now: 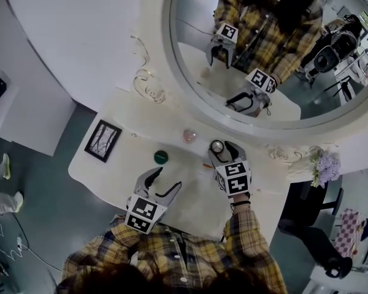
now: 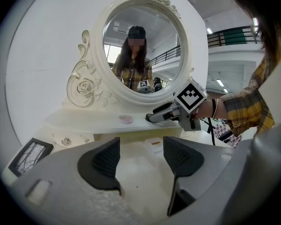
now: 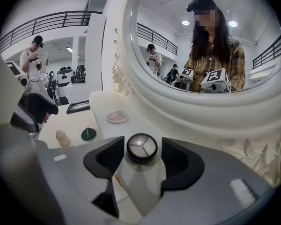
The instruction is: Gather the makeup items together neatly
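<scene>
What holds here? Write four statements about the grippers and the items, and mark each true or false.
1. The compact sits between the right gripper's jaws. True.
2. The left gripper holds something. False: it is open and empty.
3. The pink dish rests on the ledge below the mirror. True.
4. In the head view, the frame lies at the table's right end. False: it lies at the left end.

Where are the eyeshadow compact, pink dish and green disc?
eyeshadow compact (image 3: pixel 141 147): right gripper view, middle of its pans
pink dish (image 3: pixel 117 116): right gripper view, its middle
green disc (image 3: pixel 88 135): right gripper view, its top
</scene>
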{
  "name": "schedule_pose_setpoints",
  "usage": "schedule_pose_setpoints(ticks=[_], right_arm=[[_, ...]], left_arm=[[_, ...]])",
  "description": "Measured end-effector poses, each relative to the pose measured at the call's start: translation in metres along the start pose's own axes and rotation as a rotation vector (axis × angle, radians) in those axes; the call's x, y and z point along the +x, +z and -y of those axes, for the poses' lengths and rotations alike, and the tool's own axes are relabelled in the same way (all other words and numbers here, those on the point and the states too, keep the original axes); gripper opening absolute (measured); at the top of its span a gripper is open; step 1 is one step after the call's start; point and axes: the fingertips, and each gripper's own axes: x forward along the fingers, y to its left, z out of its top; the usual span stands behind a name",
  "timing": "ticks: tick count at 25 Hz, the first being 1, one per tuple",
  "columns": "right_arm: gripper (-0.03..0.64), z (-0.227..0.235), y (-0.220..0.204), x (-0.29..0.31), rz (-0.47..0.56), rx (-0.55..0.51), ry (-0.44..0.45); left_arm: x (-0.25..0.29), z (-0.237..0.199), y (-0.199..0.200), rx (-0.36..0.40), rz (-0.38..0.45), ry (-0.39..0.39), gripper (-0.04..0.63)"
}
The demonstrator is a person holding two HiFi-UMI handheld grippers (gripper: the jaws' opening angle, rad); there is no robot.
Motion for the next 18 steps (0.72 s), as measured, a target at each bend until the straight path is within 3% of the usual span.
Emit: schedule_pose_setpoints(ticks=[10,18], right_arm=[[0.247,-0.004,0.002,-0.037,0.059,0.04,-0.042],[0.275,-0.017,-0.036,-0.082,0.058,0.129,-0.094]], left_arm=[[-0.005,0.011,0.002,0.024,0.013,-0.03,0.281],[-0.004,0.037,-0.002,0.054,0.001,-0.116,0.281]])
